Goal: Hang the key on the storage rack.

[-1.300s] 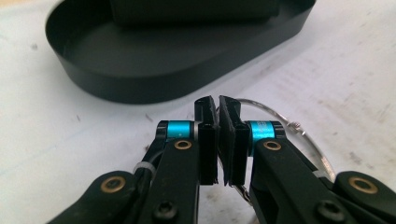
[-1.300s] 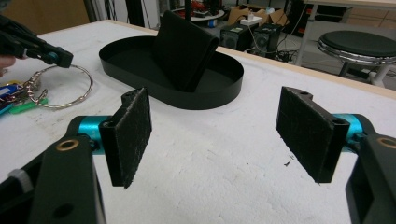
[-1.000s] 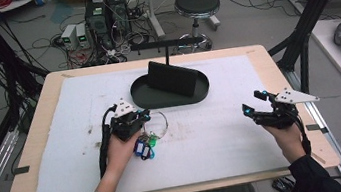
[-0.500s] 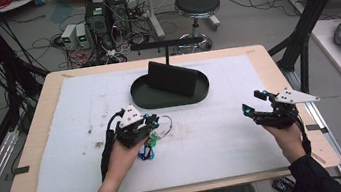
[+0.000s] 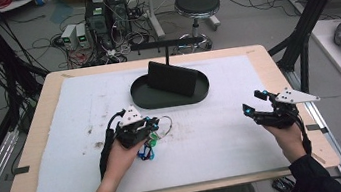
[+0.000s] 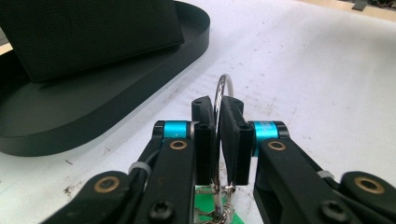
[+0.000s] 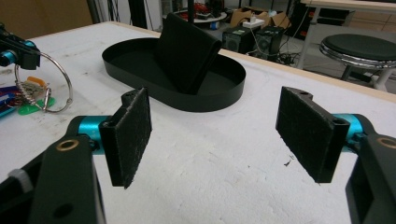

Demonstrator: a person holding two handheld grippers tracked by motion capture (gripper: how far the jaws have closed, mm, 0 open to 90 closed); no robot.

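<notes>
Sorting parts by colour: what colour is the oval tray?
Black, the oval tray, clearest in the right gripper view.

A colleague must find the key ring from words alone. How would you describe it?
On the white mat, just in front of the black oval tray, the left gripper pinches a thin silver ring. Green and blue tags dangle from it.

On your white mat (image 5: 225,139) the only big obstacle is the black oval tray (image 5: 141,96) at 12 o'clock, with a black upright panel (image 5: 172,78) standing tilted inside it. Your left gripper (image 5: 153,124) is closed on a metal key ring (image 5: 165,125) just at 6 o'clock of the tray, with little room between them. Between the two grippers the mat is free. Your right gripper (image 5: 251,105), jaws wide apart, has bare mat on all sides.
</notes>
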